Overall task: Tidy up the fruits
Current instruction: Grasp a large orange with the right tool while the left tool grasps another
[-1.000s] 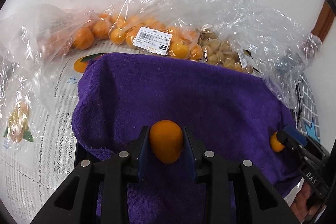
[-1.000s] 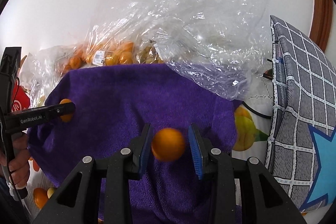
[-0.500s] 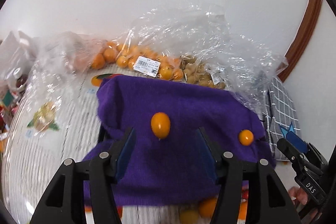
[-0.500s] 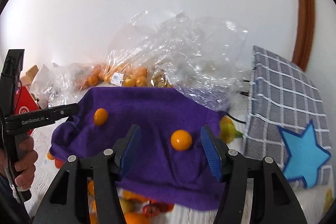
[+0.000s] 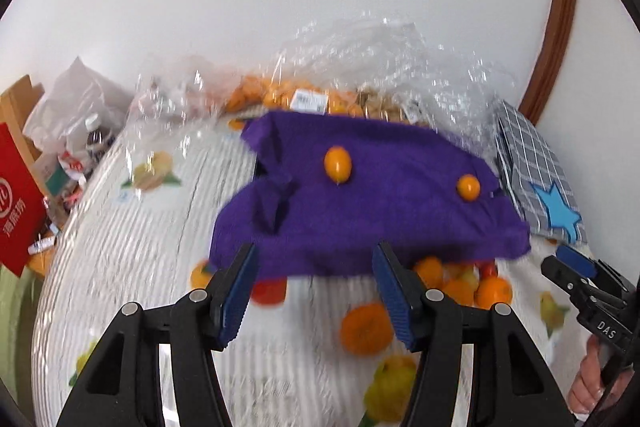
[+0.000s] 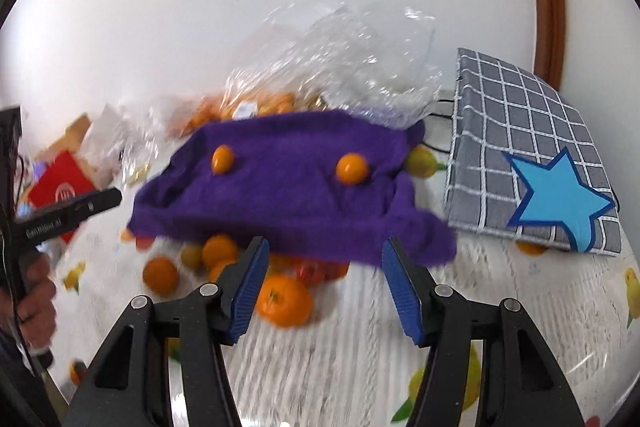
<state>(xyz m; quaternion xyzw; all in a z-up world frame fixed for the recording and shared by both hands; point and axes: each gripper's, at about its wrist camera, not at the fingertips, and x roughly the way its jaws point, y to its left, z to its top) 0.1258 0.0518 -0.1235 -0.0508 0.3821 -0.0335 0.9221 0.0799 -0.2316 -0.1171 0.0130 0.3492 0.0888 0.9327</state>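
Two small orange kumquats lie on a purple towel (image 5: pixel 360 211) draped over something on the table. The oval one (image 5: pixel 338 165) is on the left and the rounder one (image 5: pixel 469 187) on the right. The right wrist view shows the same pair, left (image 6: pixel 223 159) and right (image 6: pixel 352 167), on the towel (image 6: pixel 288 195). My left gripper (image 5: pixel 316 291) is open and empty, back from the towel's near edge. My right gripper (image 6: pixel 324 287) is also open and empty, hovering over loose oranges (image 6: pixel 285 301) in front of the towel.
Loose oranges (image 5: pixel 366 329) and red fruit lie at the towel's near edge on a fruit-print tablecloth (image 5: pixel 120 259). Clear plastic bags of kumquats (image 5: pixel 280 95) sit behind. A grey checked cloth with a blue star (image 6: pixel 540 163) lies right; a red box (image 5: pixel 16 203) stands left.
Both grippers opened and let go of their kumquats, which now rest on the purple towel. Both grippers pulled back and up, so the towel looks smaller and farther away.
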